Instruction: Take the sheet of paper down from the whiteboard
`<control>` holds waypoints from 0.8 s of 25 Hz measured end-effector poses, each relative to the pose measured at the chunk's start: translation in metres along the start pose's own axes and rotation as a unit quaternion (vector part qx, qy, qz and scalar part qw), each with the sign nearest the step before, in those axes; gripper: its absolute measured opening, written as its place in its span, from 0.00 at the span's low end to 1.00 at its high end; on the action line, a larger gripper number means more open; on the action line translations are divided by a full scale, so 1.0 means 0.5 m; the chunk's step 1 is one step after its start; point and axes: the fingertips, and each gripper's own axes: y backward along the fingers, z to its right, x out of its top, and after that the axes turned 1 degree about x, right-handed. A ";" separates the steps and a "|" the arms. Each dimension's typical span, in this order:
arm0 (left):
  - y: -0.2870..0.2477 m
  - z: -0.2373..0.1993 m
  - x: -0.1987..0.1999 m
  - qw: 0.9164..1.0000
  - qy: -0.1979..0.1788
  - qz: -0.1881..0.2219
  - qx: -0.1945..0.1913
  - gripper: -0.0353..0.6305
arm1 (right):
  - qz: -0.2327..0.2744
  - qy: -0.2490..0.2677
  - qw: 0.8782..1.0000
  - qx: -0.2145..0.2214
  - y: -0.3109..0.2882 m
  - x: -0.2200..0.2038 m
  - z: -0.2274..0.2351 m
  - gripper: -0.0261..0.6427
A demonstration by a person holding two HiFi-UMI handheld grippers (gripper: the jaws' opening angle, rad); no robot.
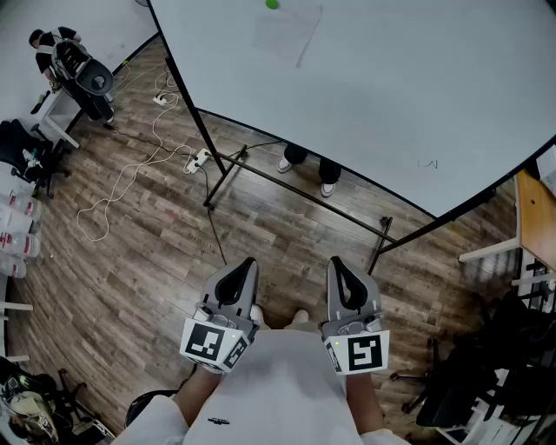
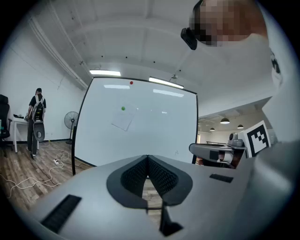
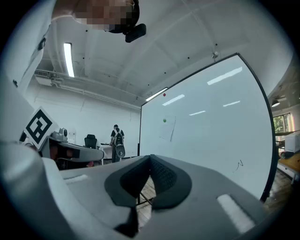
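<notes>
Starting nearest the operator, the left gripper (image 1: 247,264) and right gripper (image 1: 338,263) are held level, side by side, each with its jaws pressed together and nothing between them. Beyond them lies wood-plank floor (image 1: 148,261), with a white cable and power strip (image 1: 198,161) beside the black stand leg (image 1: 195,113). The whiteboard (image 1: 391,96) stands well apart from both grippers. The sheet of paper (image 1: 287,35) hangs high on its face, a green magnet (image 1: 272,4) at its top edge. Another person (image 1: 54,43) stands by a desk in the far corner.
</notes>
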 end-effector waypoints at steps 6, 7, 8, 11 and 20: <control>0.018 0.002 0.002 1.000 0.010 0.005 0.006 0.06 | -0.003 -0.001 1.000 0.000 0.011 -0.002 -0.004 0.06; 0.021 0.003 0.006 1.000 0.010 0.008 0.008 0.06 | 0.002 0.000 1.000 -0.002 0.013 0.003 -0.002 0.06; 0.022 0.004 0.010 1.000 0.009 0.011 0.010 0.06 | 0.008 0.003 1.000 -0.005 0.014 0.009 0.000 0.06; 0.021 0.005 0.011 1.000 0.010 0.013 0.018 0.06 | 0.018 0.007 1.000 -0.005 0.017 0.017 0.005 0.06; 0.017 0.055 0.009 0.999 -0.008 0.025 0.030 0.06 | 0.036 -0.015 0.999 0.010 0.050 0.005 0.038 0.06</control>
